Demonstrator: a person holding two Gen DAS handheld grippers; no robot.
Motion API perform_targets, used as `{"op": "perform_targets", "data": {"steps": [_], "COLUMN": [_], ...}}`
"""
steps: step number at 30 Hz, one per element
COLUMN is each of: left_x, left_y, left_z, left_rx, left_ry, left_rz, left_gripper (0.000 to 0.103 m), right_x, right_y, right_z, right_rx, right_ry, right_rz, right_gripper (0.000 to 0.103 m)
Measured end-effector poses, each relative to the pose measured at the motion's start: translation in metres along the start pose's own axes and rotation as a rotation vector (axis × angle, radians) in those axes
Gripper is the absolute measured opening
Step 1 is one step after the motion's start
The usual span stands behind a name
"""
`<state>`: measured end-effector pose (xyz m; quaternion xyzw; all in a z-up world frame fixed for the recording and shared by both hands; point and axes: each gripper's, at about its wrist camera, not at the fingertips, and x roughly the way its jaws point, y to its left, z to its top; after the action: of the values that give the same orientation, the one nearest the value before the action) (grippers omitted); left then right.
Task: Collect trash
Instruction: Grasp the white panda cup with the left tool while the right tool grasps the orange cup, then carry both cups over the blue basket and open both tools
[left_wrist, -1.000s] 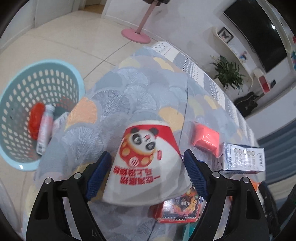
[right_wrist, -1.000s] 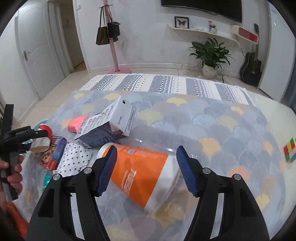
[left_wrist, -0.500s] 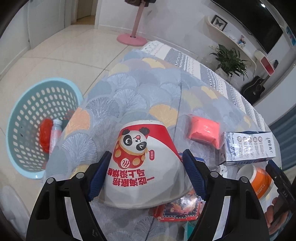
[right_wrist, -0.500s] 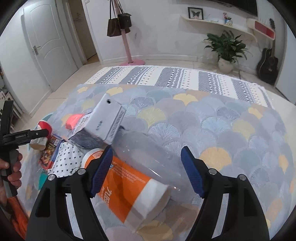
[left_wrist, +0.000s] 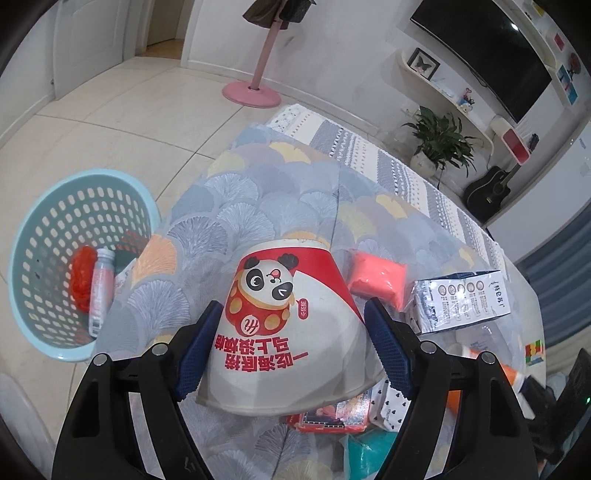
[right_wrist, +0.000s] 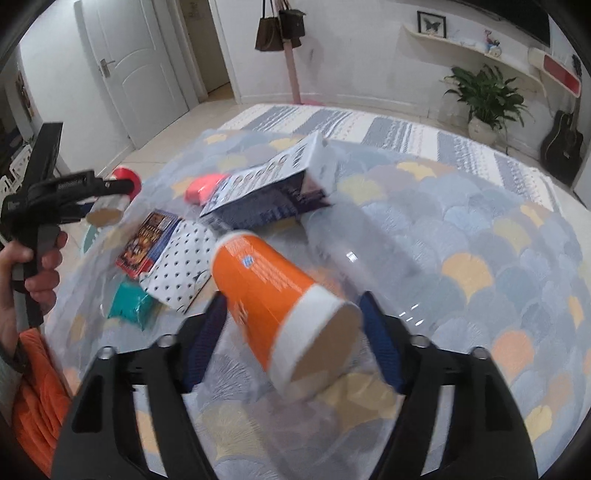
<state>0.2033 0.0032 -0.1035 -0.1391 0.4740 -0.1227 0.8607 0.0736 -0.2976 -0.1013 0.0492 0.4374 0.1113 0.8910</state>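
Note:
My left gripper (left_wrist: 291, 343) is shut on a white and red paper bowl with a panda print (left_wrist: 284, 325), held above the table; it also shows from the side in the right wrist view (right_wrist: 110, 199). My right gripper (right_wrist: 291, 336) has its pads around an orange and white paper cup (right_wrist: 280, 302), lifted and tilted with its base toward the camera. The light blue perforated basket (left_wrist: 44, 229) stands on the floor to the left, with a red item and a small bottle inside.
On the patterned tablecloth (right_wrist: 480, 236) lie a white and blue carton (right_wrist: 273, 188), a clear plastic bottle (right_wrist: 362, 251), a pink packet (left_wrist: 376, 280), a dotted pack (right_wrist: 181, 266), a red card pack (right_wrist: 147, 240) and a teal packet (right_wrist: 129, 302). A pink coat stand (left_wrist: 255, 92) is behind.
My right gripper closed in on the orange cup and lifted it, tipping its base toward the camera. My left gripper keeps the panda bowl and has risen slightly.

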Motion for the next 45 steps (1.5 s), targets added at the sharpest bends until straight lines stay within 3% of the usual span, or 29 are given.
{"op": "perform_targets", "data": {"steps": [8,11,13,18,25,29,34,39,45], "left_x": [-0.01,-0.014,-0.02,-0.047,-0.1,-0.125,-0.133,-0.109,-0.084], "left_y": [0.005,0.007,0.01,0.018,0.045,0.082,0.142,0.202,0.23], "left_z": [0.006,0.007,0.01,0.021,0.039,0.046,0.047,0.041,0.039], "left_rx": [-0.016,-0.015,-0.025,-0.053,-0.077,-0.109,-0.228,-0.348,-0.418], "left_ry": [-0.021,-0.027,-0.037,-0.093,-0.219,-0.269,-0.293,-0.239,-0.174], "left_rz": [-0.028,-0.037,-0.052,-0.099,-0.102,-0.08,-0.028,0.085,0.15], "left_gripper": [0.076,0.076,0.076,0.076,0.076,0.076,0.076,0.076,0.077], "right_x": [0.016,0.02,0.018,-0.011,-0.034,-0.016,0.033,0.087,0.139], "right_y": [0.025,0.032,0.038,0.057,0.122,0.173,0.233,0.279,0.306], "right_z": [-0.006,-0.003,0.0,0.01,0.061,0.098,0.132,0.147,0.145], "right_rx": [0.002,0.012,0.001,-0.019,-0.102,-0.136,-0.142,-0.136,-0.11], "right_ry": [0.012,0.013,0.004,-0.088,-0.216,-0.243,-0.202,-0.133,-0.046], "right_rz": [0.016,0.028,0.004,-0.001,0.095,0.152,0.191,0.223,0.234], "right_gripper": [0.055,0.046,0.035,0.032,0.032,0.032,0.032,0.034,0.041]}}
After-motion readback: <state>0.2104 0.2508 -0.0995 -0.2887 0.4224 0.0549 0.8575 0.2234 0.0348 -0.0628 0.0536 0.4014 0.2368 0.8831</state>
